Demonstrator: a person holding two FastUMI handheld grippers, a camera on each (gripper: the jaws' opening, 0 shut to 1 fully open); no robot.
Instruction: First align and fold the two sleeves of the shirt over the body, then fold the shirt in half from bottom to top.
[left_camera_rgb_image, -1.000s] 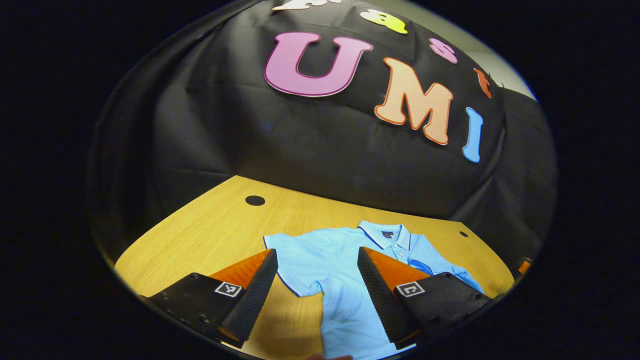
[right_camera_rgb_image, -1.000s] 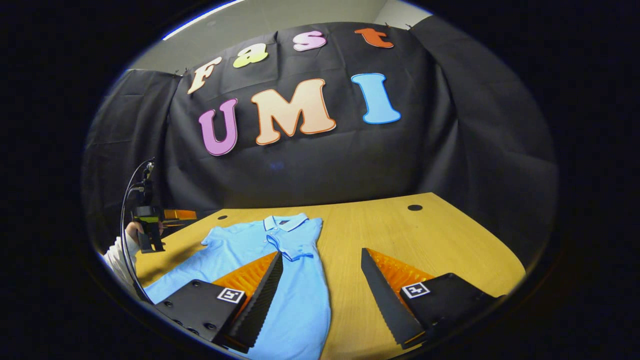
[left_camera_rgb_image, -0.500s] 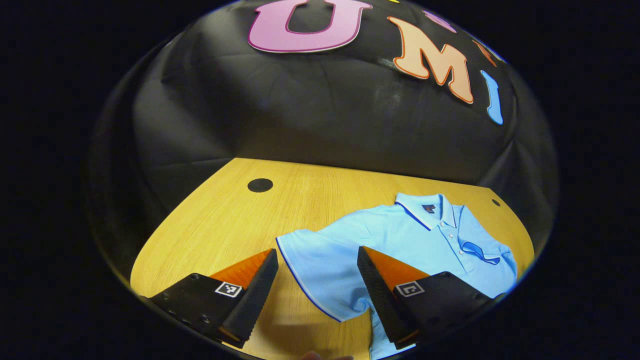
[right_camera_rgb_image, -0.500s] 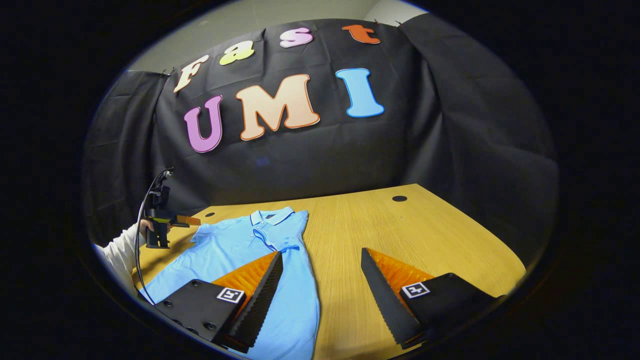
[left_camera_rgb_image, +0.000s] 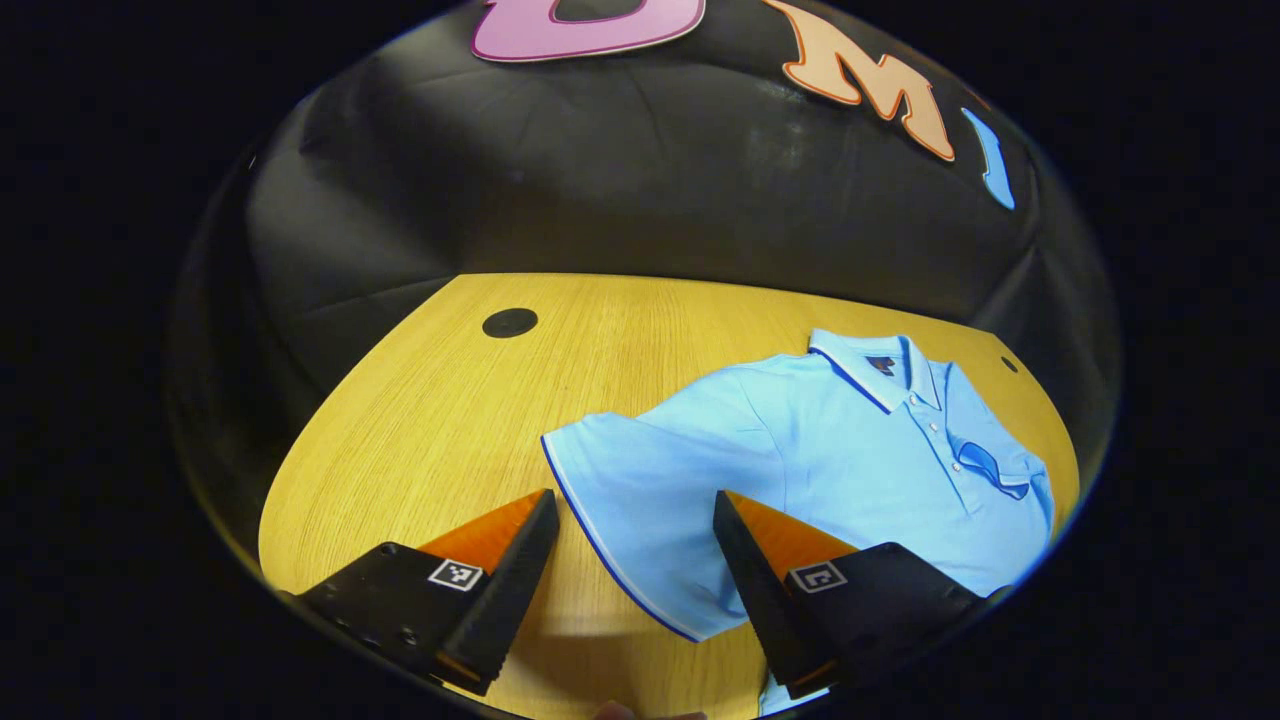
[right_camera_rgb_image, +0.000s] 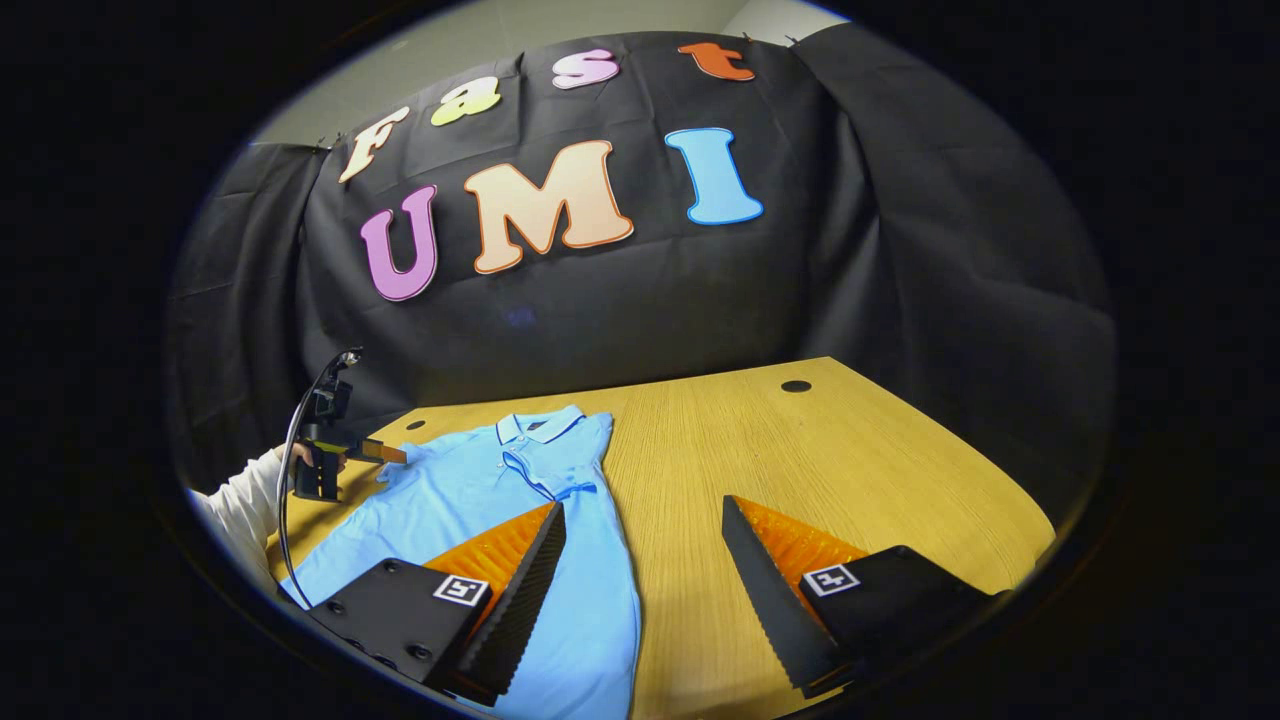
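Left hand-held gripper is spread wide at the bottom of the left gripper view, hovering over the flat sleeve of the light blue polo shirt, not pinching it. Right hand-held gripper is spread too, at the bottom of its view. The shirt lies on the wooden worktop, its other sleeve already folded over the body.

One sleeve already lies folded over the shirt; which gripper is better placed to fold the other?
Left. The left gripper is open around the flat sleeve. The right gripper is open farther down the shirt.
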